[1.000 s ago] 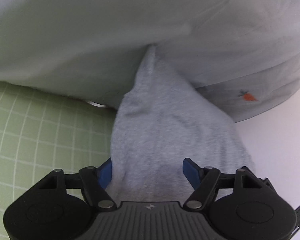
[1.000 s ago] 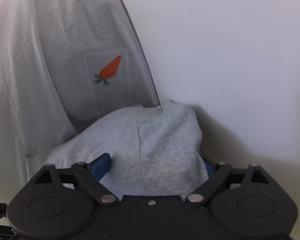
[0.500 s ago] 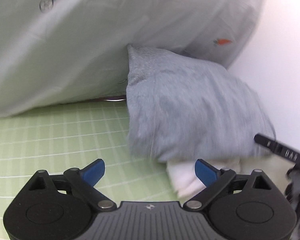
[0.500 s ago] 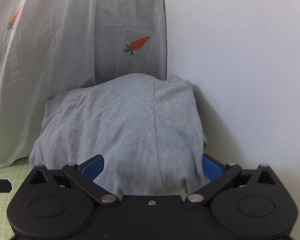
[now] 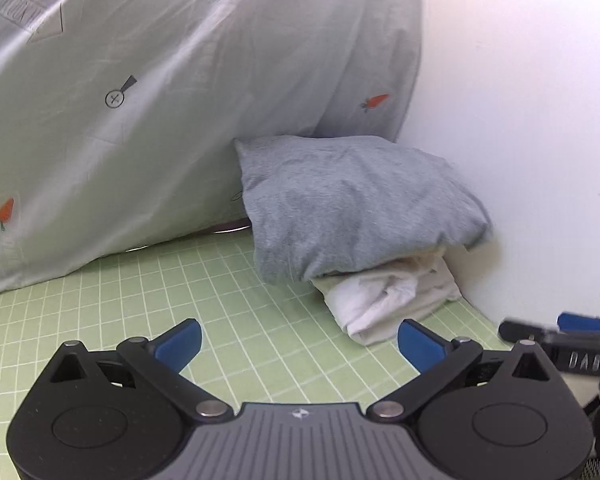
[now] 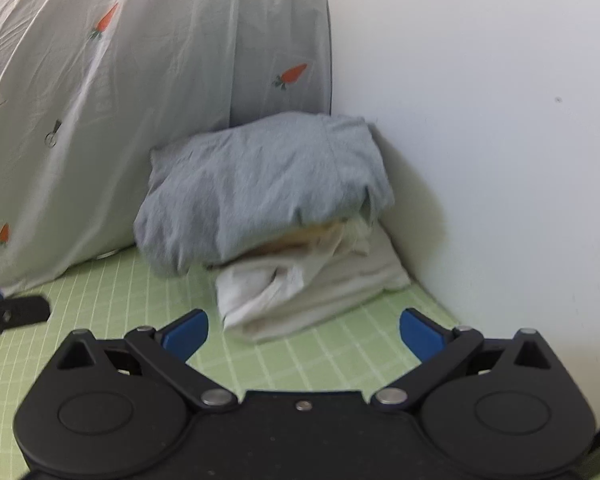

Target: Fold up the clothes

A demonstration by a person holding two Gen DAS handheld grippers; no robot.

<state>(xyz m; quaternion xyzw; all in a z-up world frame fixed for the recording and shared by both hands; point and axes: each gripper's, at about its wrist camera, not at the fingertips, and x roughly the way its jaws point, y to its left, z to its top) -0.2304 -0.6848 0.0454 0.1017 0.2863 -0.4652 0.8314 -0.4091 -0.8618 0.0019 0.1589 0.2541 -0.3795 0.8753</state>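
A folded grey garment (image 5: pixel 352 204) lies on top of a folded white garment (image 5: pixel 388 296) in the corner of the green grid mat (image 5: pixel 180 288), against the white wall. It also shows in the right wrist view (image 6: pixel 260 188), above the white garment (image 6: pixel 308 288). My left gripper (image 5: pixel 298 344) is open and empty, a short way back from the stack. My right gripper (image 6: pixel 304 332) is open and empty, just in front of the white garment. The right gripper's tip shows at the left wrist view's right edge (image 5: pixel 556 332).
A pale sheet with carrot prints (image 5: pixel 160 100) hangs down behind and left of the stack, also in the right wrist view (image 6: pixel 120 100). A white wall (image 5: pixel 520 140) bounds the right side. The left gripper's tip shows at the right wrist view's left edge (image 6: pixel 16 312).
Both grippers have let go of the grey garment and pulled back from it. The grey garment now rests on the white one, and more of the mat shows.
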